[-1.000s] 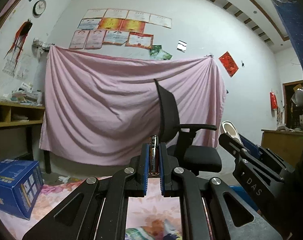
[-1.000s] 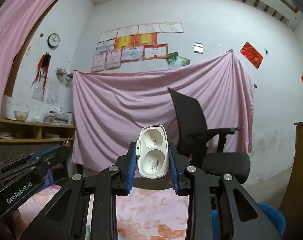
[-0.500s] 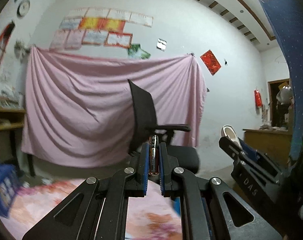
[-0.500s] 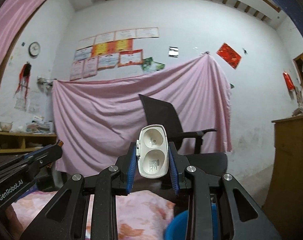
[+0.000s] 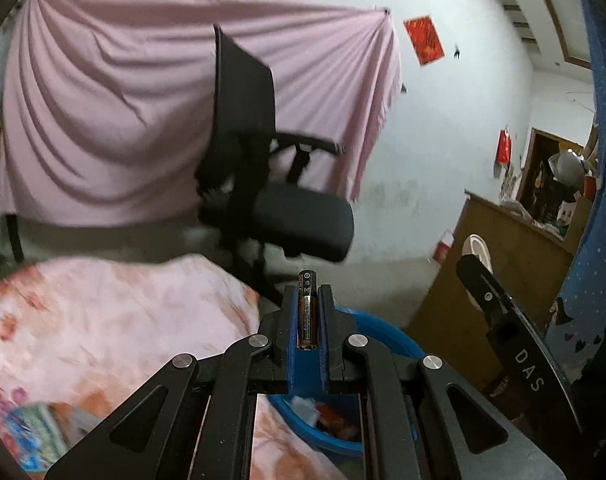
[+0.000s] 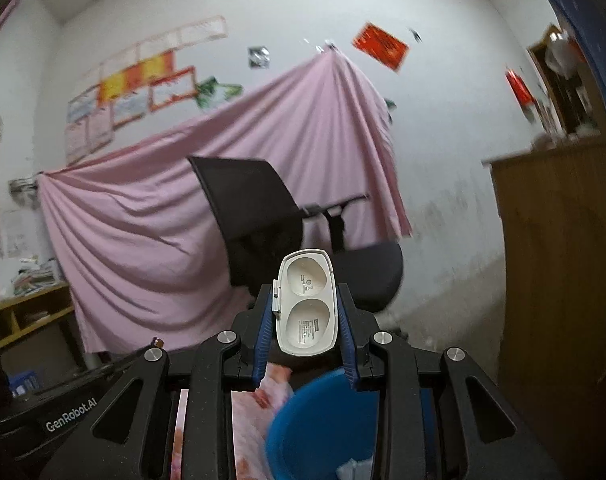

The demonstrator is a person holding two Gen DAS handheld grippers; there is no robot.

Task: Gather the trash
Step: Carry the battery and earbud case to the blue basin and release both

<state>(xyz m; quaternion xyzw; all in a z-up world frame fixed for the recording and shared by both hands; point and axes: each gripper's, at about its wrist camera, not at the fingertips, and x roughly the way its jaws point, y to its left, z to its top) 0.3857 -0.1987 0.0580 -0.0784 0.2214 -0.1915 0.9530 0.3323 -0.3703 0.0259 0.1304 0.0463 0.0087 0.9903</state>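
Note:
My left gripper [image 5: 308,300] is shut on a small black and orange battery [image 5: 306,308] that stands upright between its blue pads. Below and just beyond it sits a blue bin [image 5: 387,334] with scraps of trash inside. My right gripper [image 6: 306,312] is shut on a white plastic case [image 6: 307,304] with two oval hollows. The same blue bin [image 6: 323,424] shows low in the right wrist view, under that gripper. In the left wrist view the right gripper [image 5: 479,264] appears at the right edge with the white case [image 5: 478,247] at its tip.
A black office chair [image 5: 263,152] stands in front of a pink sheet [image 5: 103,112] hung on the wall. A table with a pink flowered cloth [image 5: 115,320] lies to the left of the bin. A brown wooden cabinet [image 6: 559,272] stands at the right.
Both views have swung to the right and the left one has tipped down. The blue bin has come into view under both grippers. The battery and the white case stay gripped.

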